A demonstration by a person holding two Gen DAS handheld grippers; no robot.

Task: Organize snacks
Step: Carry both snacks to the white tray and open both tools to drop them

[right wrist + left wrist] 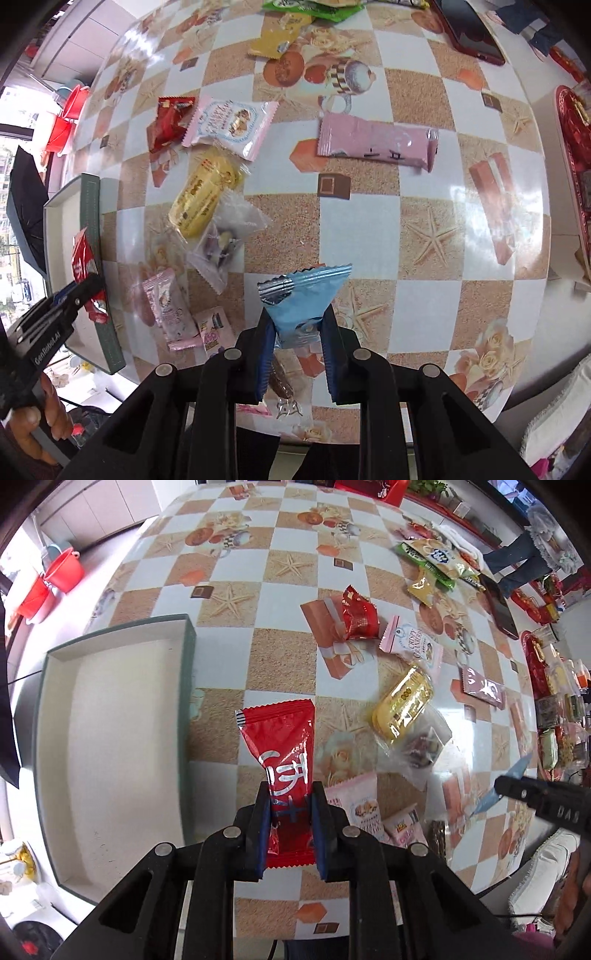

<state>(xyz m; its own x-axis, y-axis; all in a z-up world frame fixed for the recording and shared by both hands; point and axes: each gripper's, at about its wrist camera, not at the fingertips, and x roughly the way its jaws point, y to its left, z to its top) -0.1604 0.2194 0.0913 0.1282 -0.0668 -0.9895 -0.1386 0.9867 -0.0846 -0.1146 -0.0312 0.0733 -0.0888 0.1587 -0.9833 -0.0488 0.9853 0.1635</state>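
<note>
Two views: left wrist first, then right wrist.
Left wrist, left gripper (291,805): its fingers (258,834) are pinching the lower half of a red snack packet (280,746), closed tight on it.
Left wrist, packet: it is hanging above the tabletop (280,657), its free end reaching ahead of the fingertips.
Left wrist, box: an open green-edged box (186,657) with a pale inside is lying just left of the fingers.
Left wrist, other snacks: a yellow packet (402,705) and a pink cracker packet (413,646) are lying ahead and to the right of the fingers.
Right wrist, right gripper (297,325): its fingers (330,354) are squeezing a blue snack packet (303,299), closed on its lower part.
Right wrist, blue packet: it is being held above the tabletop, its crimped end spreading past the fingertips.
Right wrist, other snacks: a long pink packet (376,144) is lying well ahead of the fingers; a clear packet (229,240) is lying ahead to the left.
Right wrist, far left: the left gripper is holding the red packet over the box edge.
</note>
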